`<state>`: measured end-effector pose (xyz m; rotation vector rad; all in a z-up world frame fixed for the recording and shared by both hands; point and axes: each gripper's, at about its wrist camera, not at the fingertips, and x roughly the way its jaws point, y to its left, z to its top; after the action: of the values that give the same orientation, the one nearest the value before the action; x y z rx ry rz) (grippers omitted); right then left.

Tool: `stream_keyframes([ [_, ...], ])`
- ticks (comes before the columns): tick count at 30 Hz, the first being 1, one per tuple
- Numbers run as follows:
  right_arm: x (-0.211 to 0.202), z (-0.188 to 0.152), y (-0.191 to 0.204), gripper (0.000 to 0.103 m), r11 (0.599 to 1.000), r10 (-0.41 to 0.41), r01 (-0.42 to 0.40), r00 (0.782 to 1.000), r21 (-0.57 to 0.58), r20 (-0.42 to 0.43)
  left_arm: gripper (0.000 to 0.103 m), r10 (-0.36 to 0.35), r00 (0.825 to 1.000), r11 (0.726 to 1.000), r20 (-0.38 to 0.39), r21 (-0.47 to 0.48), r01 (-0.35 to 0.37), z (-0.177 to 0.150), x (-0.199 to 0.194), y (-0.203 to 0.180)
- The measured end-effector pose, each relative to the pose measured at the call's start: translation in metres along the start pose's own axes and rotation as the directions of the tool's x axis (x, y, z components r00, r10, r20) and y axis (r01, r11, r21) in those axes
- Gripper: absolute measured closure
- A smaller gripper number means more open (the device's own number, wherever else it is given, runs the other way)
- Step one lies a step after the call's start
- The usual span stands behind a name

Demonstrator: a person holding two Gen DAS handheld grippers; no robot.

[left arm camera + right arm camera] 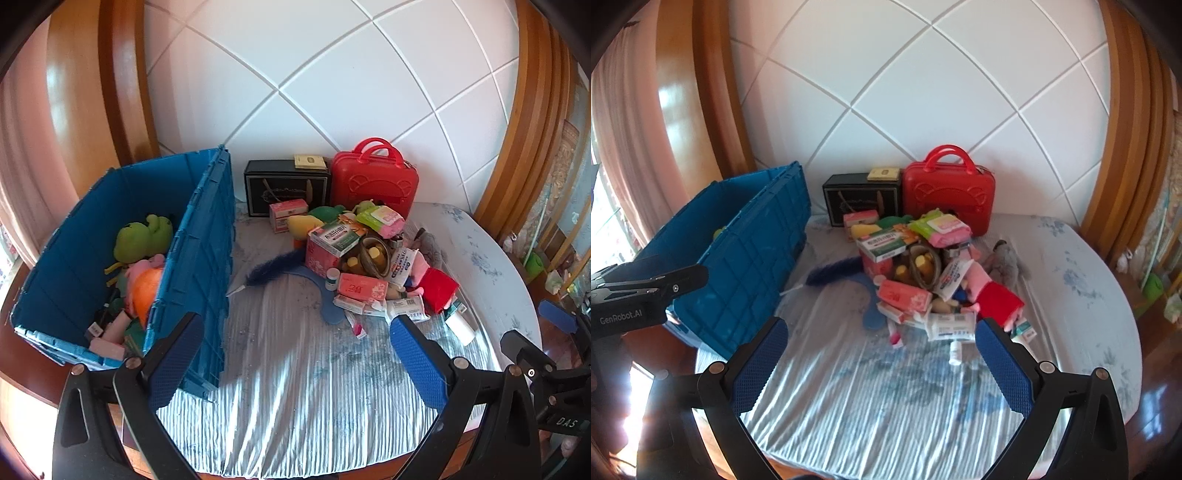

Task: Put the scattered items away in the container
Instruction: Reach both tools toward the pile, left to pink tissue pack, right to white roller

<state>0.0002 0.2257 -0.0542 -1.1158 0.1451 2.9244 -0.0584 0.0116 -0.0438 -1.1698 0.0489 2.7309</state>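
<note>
Both tools, left tool (pixel 295 354) and right tool (pixel 881 356), are hovering spread and empty over the bed (pixel 886 406), facing the heap of boxes (pixel 916 280) beside the blue crate (pixel 207 258).

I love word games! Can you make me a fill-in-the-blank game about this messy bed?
1. The green plush frog lies inside the ____ plastic crate.
2. The shiny suitcase with two handles is ____.
3. Both the left claw and right claw are ____ and hold nothing.

Missing words: blue; red; open
</note>
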Motion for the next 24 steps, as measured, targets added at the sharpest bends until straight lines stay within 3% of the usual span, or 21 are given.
stream_keyframes([
  [6, 0.024, -0.009, -0.018, 0.0, 0.997, -0.071, 0.072, 0.997, 0.019, -0.025, 0.001, -0.08, 0.995, 0.995, -0.059, 0.052, 0.083, 0.0, 0.059, -0.008],
  [13, 0.057, -0.039, -0.05, 0.0, 0.989, -0.131, 0.136, 0.987, 0.057, -0.09, 0.001, -0.146, 0.966, 0.986, -0.214, 0.045, 0.16, -0.017, 0.134, -0.025],
  [17, 0.071, -0.061, -0.077, 0.0, 0.983, -0.148, 0.158, 0.983, 0.089, -0.107, 0.001, -0.149, 0.956, 0.982, -0.251, 0.076, 0.173, -0.028, 0.165, -0.042],
  [24, 0.119, -0.089, -0.142, 0.0, 0.981, -0.177, 0.189, 0.97, 0.054, -0.169, 0.001, -0.098, 0.957, 0.985, -0.272, 0.108, 0.131, -0.039, 0.218, -0.081],
])
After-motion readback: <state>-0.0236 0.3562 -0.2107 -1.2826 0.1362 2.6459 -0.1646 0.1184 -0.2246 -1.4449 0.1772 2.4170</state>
